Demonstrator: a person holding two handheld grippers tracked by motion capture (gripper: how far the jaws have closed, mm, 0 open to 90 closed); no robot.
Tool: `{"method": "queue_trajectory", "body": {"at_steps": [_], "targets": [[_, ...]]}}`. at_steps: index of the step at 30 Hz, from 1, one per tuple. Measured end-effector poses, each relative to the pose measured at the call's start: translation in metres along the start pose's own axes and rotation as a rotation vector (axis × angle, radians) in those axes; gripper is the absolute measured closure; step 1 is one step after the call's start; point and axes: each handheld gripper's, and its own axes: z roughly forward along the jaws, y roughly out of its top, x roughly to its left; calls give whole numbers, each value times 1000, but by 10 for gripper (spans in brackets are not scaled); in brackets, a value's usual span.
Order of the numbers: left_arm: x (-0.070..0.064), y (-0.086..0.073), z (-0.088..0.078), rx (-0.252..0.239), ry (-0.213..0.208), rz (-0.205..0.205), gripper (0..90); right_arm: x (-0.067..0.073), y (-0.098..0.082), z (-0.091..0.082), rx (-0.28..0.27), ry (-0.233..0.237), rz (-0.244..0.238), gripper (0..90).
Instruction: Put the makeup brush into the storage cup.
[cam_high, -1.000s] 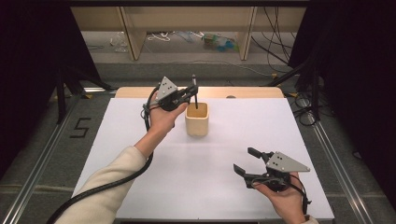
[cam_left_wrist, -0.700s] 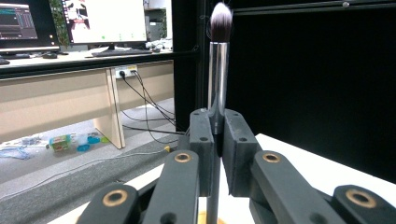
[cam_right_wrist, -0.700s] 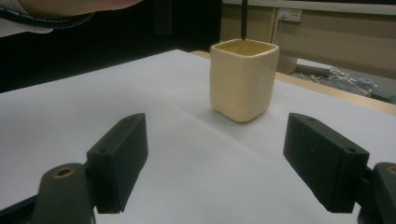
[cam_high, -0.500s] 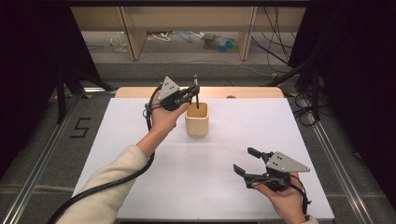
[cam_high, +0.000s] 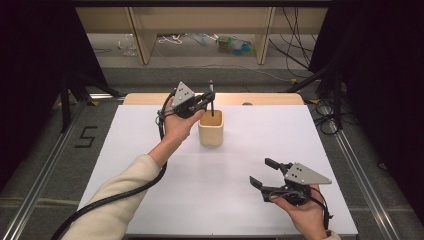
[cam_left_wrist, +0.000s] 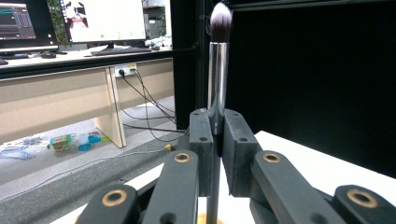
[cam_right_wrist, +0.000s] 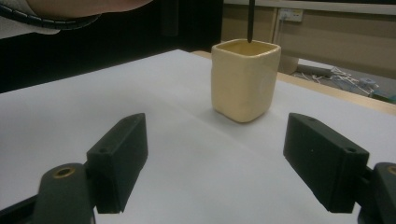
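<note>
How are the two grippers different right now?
The left gripper is shut on a brush, held upright over the cup; the right gripper is open and holds nothing. The left is raised at the far side of the table; the right sits low near the front edge. Both have black jaws and a grey plate on top.

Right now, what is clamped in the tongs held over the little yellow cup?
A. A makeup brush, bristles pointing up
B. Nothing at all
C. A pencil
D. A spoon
A: the left tongs are closed on a makeup brush, its metal collar and bristle tip rising above them and its dark handle pointing down at the cup.
</note>
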Motion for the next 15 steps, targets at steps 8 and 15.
{"method": "queue_trajectory", "body": {"at_steps": [8, 15], "targets": [[2, -2, 3, 8, 4, 1, 831, -2, 0, 1, -17, -7, -21, 230], [2, -4, 5, 13, 10, 2, 830, -2, 0, 1, -22, -9, -19, 230]]}}
